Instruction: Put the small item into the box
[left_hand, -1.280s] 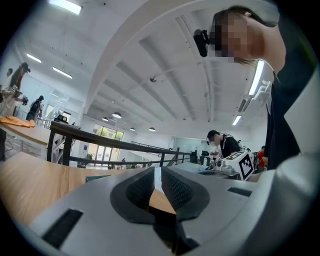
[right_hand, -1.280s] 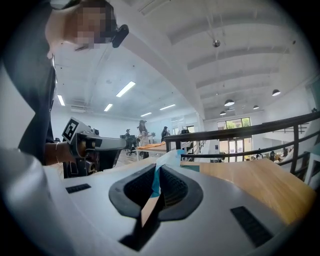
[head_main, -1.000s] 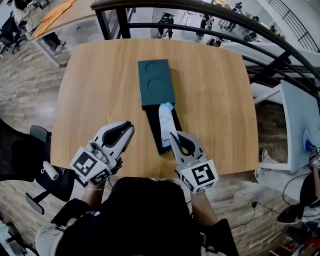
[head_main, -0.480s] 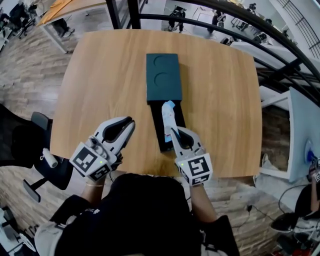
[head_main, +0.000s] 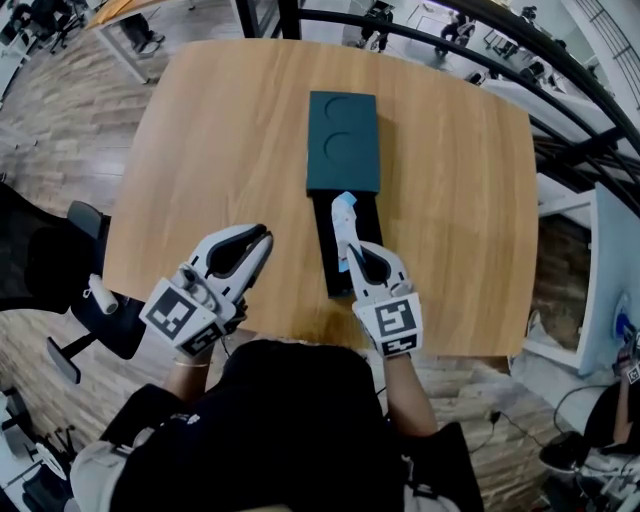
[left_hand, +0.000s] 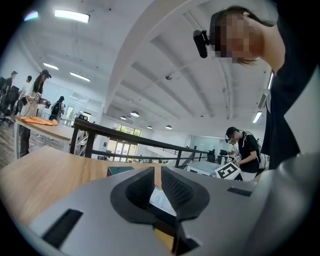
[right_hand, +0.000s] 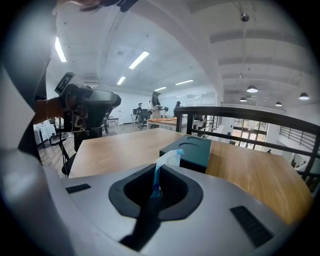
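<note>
Changed little over the last second: kept the right tool (head_main: 354, 252) over the black tray (head_main: 327, 255) and the left tool (head_main: 262, 236) parked off to its left. Pinches the lower end of a small white-and-blue packet (head_main: 344, 218) in the right tool, jaws all but closed on it. Points the packet's free end away from the person, up to the near edge of the teal cover (head_main: 342, 140). Places the packet above the open tray, toward its right side; cannot tell whether touching the tray floor or clear of it. Shows, in the right gripper view, the packet rising crumpled from between the pads, with the teal cover beyond. Leaves the tray slid out from under the cover toward the person, on the middle of the wooden bench (head_main: 220, 150). Bears two round recesses on the cover's top. Holds the left tool above bare bench, well left of the tray, jaws a narrow gap apart with nothing between them. Looks through that gap, in the left gripper view, to the packet and the tray. Runs a dark railing (head_main: 520, 45) beyond the bench's far edge.
</note>
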